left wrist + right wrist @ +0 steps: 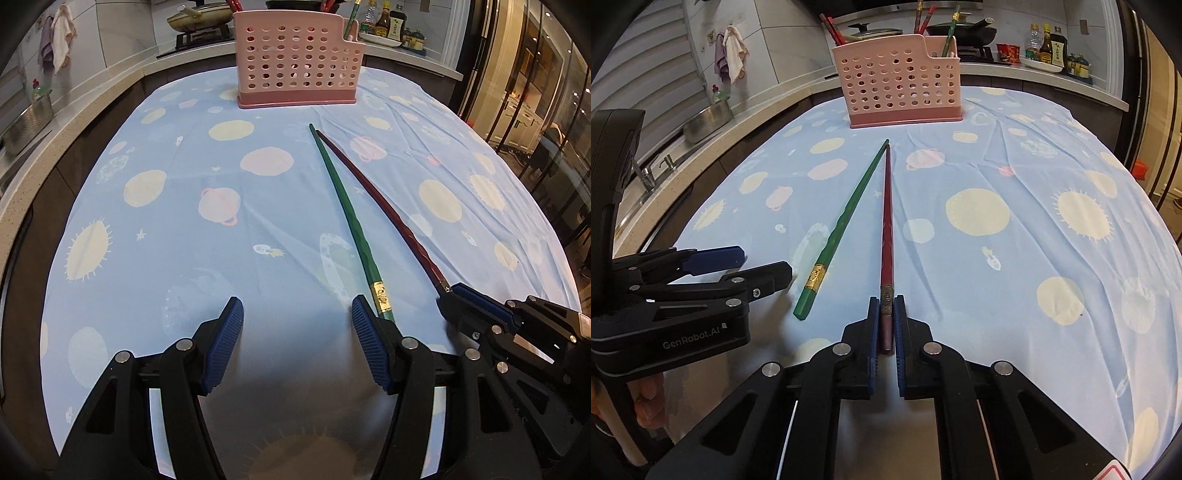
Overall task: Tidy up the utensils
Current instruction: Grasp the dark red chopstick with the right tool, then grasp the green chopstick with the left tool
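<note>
A green chopstick (345, 214) and a dark red chopstick (380, 201) lie on the blue space-print cloth (184, 229), tips meeting toward a pink perforated utensil holder (297, 61) at the far end. My left gripper (297, 314) is open and empty; its right pad sits just left of the green chopstick's thick end. My right gripper (886, 314) is shut on the thick end of the red chopstick (887, 221), with the green chopstick (846, 221) beside it. The holder (901, 81) has several chopsticks standing in it.
A kitchen counter curves round the table with a sink and metal pot (705, 122) on the left, a stove with pans (199, 18) behind the holder, and sauce bottles (1047, 48) at the back right. Glass doors (535, 92) stand at right.
</note>
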Demonstrator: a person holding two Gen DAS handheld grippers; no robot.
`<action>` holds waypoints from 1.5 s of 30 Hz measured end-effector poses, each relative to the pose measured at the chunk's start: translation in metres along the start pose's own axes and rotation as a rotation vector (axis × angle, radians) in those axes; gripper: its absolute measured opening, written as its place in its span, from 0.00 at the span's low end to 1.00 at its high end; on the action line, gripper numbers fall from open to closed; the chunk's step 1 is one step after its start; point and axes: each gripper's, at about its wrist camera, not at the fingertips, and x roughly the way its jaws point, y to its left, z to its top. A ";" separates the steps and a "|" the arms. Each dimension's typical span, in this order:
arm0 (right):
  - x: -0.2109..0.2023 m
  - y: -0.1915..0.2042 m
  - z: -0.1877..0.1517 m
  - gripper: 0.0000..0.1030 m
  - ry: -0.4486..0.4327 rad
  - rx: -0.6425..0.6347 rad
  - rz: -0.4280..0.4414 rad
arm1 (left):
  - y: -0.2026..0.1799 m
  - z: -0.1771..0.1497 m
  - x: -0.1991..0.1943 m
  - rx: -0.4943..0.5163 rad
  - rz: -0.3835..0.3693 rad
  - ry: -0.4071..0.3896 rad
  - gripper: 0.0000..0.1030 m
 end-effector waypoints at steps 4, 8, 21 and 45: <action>-0.003 -0.009 -0.001 0.07 0.000 0.021 -0.006 | -0.007 0.000 -0.003 0.007 -0.028 -0.005 0.62; -0.005 -0.015 -0.002 0.07 -0.001 0.038 -0.011 | -0.015 0.000 0.000 0.023 -0.044 -0.001 0.62; -0.007 -0.020 -0.005 0.07 0.003 0.050 -0.011 | -0.028 0.002 0.008 0.062 -0.038 -0.004 0.54; -0.033 -0.021 0.000 0.07 -0.053 0.063 0.006 | -0.029 0.003 -0.017 0.058 -0.103 -0.038 0.09</action>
